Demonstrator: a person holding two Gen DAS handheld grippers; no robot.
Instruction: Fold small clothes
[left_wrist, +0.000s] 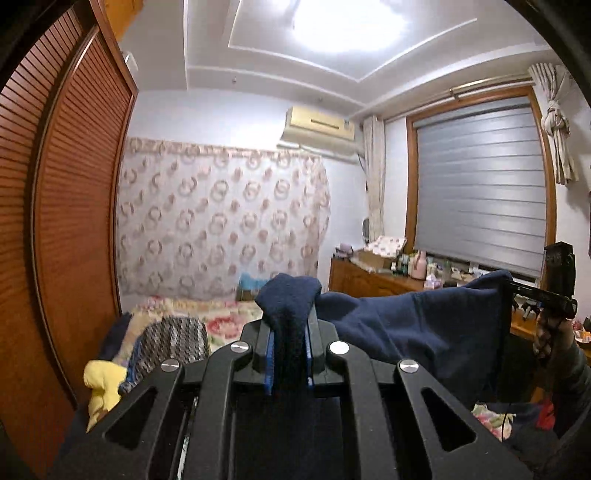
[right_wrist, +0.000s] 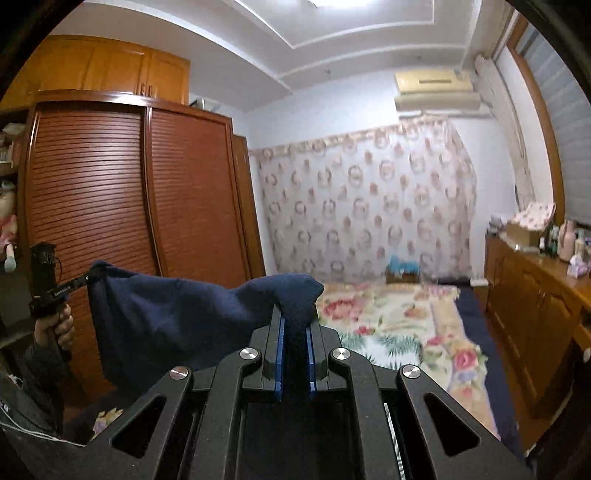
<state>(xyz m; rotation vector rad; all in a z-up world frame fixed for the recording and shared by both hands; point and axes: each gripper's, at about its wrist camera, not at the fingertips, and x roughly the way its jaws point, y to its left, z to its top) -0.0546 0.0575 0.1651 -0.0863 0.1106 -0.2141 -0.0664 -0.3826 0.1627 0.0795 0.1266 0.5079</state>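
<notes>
Left gripper (left_wrist: 289, 354) and right gripper (right_wrist: 295, 354) each clamp a corner of the navy cloth (left_wrist: 424, 321), held taut in the air above the bed (right_wrist: 399, 325). Keep both corners level and lower evenly, so it lands flat.

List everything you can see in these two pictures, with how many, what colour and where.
garment: one, navy, stretched in the air between both grippers
bed: one, floral cover, below
clothes pile: several, yellow, grey, blue, on bed near wardrobe
wardrobe: one, brown, louvred
curtain: one, pink-patterned, far wall
air conditioner: one, cream, high
blind: one, grey, window
dresser: one, wooden, cluttered
left gripper: shut on garment
right gripper: shut on garment
</notes>
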